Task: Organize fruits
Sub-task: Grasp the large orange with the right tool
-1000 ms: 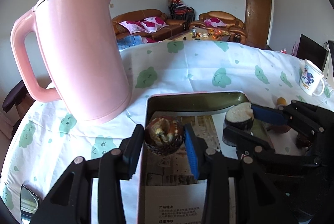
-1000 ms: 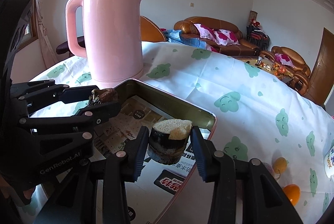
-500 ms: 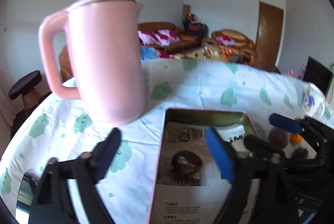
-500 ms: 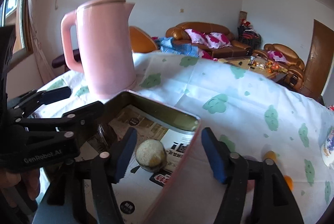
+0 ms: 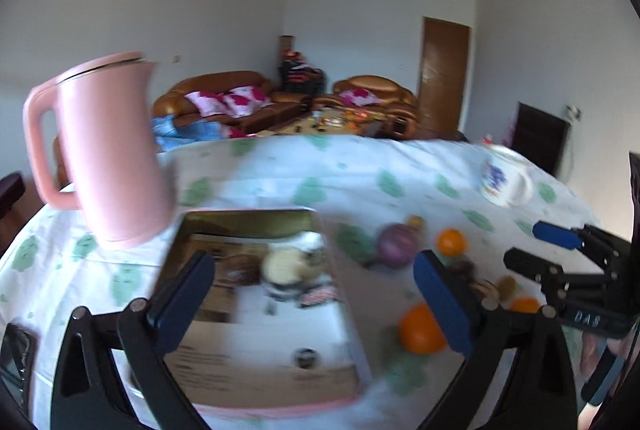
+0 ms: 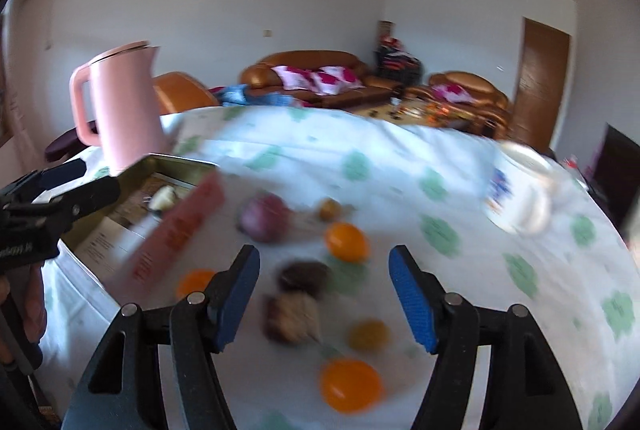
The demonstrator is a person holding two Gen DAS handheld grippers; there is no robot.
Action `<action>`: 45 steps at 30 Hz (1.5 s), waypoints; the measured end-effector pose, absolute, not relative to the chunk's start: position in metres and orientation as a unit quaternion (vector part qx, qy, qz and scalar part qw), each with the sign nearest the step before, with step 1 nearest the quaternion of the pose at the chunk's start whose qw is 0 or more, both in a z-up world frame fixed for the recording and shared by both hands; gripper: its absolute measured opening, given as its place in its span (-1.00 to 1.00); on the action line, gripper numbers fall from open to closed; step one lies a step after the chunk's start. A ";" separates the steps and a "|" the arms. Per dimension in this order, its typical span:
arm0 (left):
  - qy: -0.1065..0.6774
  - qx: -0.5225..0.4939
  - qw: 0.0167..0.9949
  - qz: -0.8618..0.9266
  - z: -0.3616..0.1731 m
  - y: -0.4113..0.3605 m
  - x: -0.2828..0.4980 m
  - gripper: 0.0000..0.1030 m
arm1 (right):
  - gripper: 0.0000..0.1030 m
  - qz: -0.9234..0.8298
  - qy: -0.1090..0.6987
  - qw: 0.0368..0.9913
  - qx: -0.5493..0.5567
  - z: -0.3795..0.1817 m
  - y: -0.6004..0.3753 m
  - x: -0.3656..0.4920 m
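Having just opened, both empty grippers, left gripper (image 5: 316, 290) and right gripper (image 6: 324, 296), leave two fruits in the tin box (image 5: 248, 220); right now faces loose oranges (image 6: 346, 236) on the tablecloth (image 6: 400, 173).

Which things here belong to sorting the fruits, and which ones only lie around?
For the job:
- tin box with two fruit pieces inside
- oranges on the cloth
- purple fruit
- dark fruit pieces

Just lying about:
- pink kettle
- mug
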State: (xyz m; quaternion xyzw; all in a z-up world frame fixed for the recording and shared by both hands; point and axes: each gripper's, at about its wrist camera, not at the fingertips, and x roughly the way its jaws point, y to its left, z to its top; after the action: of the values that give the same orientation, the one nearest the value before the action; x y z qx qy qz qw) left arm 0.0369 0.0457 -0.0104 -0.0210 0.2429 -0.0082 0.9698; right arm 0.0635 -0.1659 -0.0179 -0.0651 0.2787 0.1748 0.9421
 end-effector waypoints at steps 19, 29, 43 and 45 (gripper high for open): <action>0.292 0.050 0.951 -0.086 -0.038 -0.035 0.046 0.81 | 0.05 0.190 0.356 0.913 -0.052 -0.063 -0.195 0.055; 0.310 0.053 0.942 -0.116 -0.043 -0.052 0.053 0.67 | -0.25 0.214 0.380 0.898 -0.056 -0.071 -0.191 0.054; 0.358 0.032 0.922 -0.145 -0.052 -0.072 0.076 0.38 | -0.25 0.125 0.308 0.942 -0.039 -0.038 -0.217 0.061; 0.365 0.027 0.918 -0.154 -0.052 -0.076 0.078 0.38 | -0.25 0.122 0.307 0.943 -0.040 -0.039 -0.216 0.064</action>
State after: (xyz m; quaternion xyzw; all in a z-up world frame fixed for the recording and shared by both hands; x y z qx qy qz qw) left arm 0.0783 -0.0758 -0.0524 0.0265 0.3649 -0.1536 0.9179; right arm 0.0638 -0.2157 -0.0394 -0.0398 0.3074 0.1218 0.9429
